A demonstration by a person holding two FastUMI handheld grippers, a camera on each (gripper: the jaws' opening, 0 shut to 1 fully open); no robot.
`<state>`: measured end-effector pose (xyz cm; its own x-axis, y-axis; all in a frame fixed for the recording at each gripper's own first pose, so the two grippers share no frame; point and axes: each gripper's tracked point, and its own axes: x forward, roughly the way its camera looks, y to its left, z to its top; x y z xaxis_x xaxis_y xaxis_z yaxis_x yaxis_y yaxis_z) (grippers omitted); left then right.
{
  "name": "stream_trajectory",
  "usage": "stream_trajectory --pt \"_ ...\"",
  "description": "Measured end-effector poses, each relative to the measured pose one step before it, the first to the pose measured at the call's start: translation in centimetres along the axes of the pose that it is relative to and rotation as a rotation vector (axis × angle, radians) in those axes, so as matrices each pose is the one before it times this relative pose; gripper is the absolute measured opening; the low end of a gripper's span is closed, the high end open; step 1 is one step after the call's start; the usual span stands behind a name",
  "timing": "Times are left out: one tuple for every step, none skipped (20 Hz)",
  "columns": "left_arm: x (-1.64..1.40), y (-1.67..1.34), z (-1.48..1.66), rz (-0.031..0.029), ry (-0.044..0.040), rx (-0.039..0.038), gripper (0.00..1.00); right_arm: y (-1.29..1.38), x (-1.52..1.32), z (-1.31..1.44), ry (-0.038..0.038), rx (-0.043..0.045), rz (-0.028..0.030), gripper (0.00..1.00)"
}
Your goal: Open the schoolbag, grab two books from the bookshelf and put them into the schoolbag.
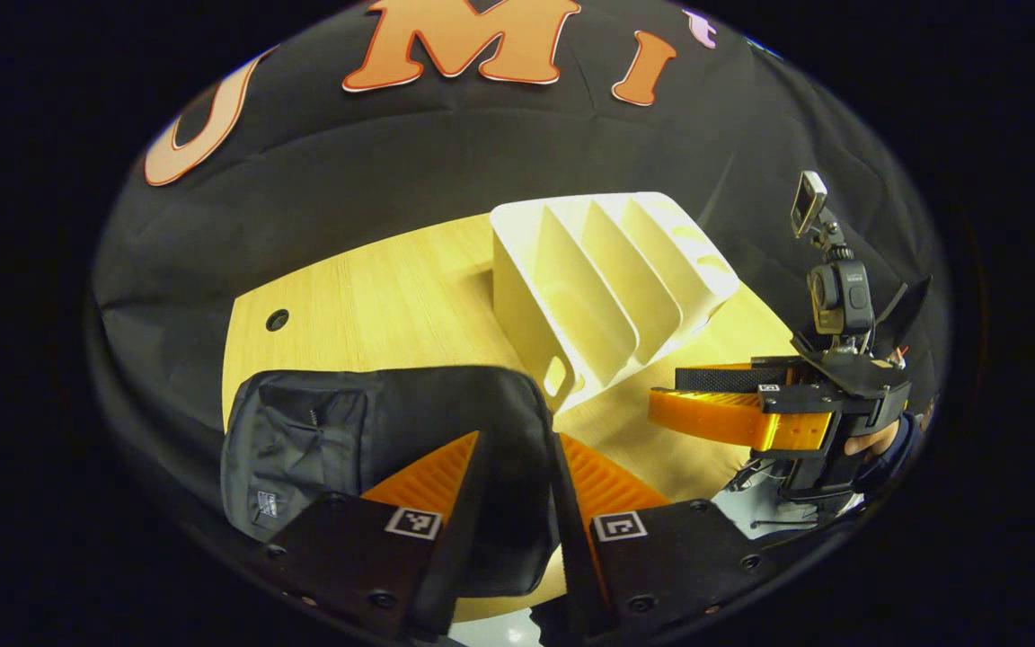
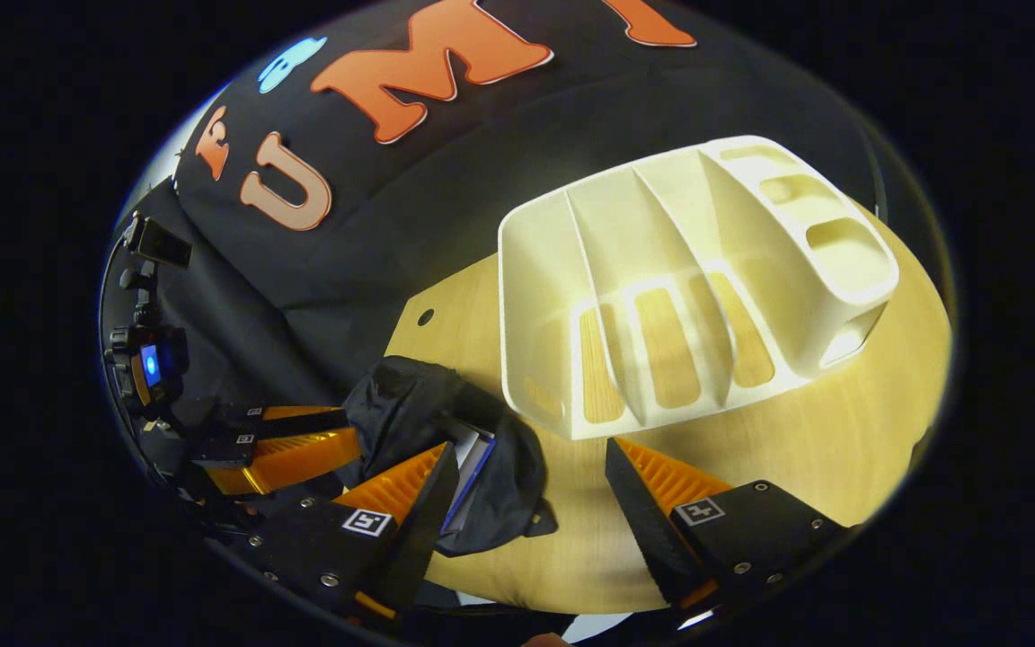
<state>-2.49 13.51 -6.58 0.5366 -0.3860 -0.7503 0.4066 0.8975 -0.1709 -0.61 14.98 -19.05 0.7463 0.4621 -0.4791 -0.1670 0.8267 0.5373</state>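
The bag lies flat on the near-left part of the table, a soft black heap. In the right gripper view its mouth gapes, and book edges peek out of the opening. The shelf stands just right of the bag, toward the far side, with its slots bare, so by the look of it the books are already packed.

The left gripper hovers over the bag, fingers spread, nothing between them. The right gripper hangs low over the gap between bag and shelf, also released and empty-handed. In the left gripper view it sits off to the right, a hand wrapped round its grip.

Handling-wise, the bag is limp fabric. It will sag and fold wherever it is pinched, so the rim of the opening or a zip tab, if one can be found, looks the best hold. The books should be stiff and fairly light, best pinched by the spine. The shelf is rigid plastic and probably slides if bumped.

As for room, the bag reaches close to the table's near edge, and open wood lies to the right of the shelf.
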Motion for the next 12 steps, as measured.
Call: stream_trajectory --pt "0.239 -0.850 0.410 0.00489 -0.00933 0.00000 0.52 -0.361 -0.590 0.822 -0.01032 -0.03467 -0.00040 0.98" --pt "-0.029 -0.968 0.560 0.00819 -0.01825 -0.00802 0.53 -0.719 -0.728 0.672 -0.02042 -0.03221 -0.01543 0.98" --pt "-0.206 -1.060 0.741 0.00433 -0.02565 -0.00269 0.59 -0.561 -0.706 0.902 -0.02511 -0.03615 -0.00311 0.98" --pt "-0.296 -0.732 0.609 0.01401 -0.03144 -0.00022 0.64 -0.519 -0.710 1.073 -0.02807 -0.03470 -0.01423 0.98" --pt "-0.410 -0.649 0.659 0.02093 -0.04327 -0.00255 0.72 -0.395 -0.703 1.159 -0.02876 -0.03785 -0.00950 0.98" --pt "-0.655 -0.688 0.922 0.01753 -0.05236 -0.00120 0.76 -0.726 -0.870 1.195 -0.03476 -0.03463 -0.01970 0.98" --pt "-0.164 -0.799 1.292 0.02203 -0.05606 -0.00050 0.80 -0.751 -0.863 1.224 -0.03835 -0.03454 -0.01193 0.98" --pt "-0.104 -0.827 1.457 0.02211 -0.05949 0.00516 0.82 -0.823 -0.993 1.138 -0.04279 -0.03026 -0.01894 0.98" --pt "0.544 0.242 0.880 0.02782 -0.05826 0.00462 0.89 -0.681 -0.899 1.202 -0.03995 -0.02832 -0.00988 0.98" --pt "-0.015 -0.189 1.085 0.02980 -0.05428 0.00342 0.90 -0.790 -0.539 1.199 -0.03719 -0.02336 -0.01926 0.98" --pt "0.248 0.197 0.278 0.02827 -0.05454 -0.00185 0.93 -0.350 -0.449 0.848 -0.03709 -0.02347 -0.00763 0.98" --pt "0.104 0.135 0.486 0.02593 -0.05205 -0.01151 0.93 -0.485 -0.885 0.708 -0.03206 -0.02264 -0.01573 0.98"
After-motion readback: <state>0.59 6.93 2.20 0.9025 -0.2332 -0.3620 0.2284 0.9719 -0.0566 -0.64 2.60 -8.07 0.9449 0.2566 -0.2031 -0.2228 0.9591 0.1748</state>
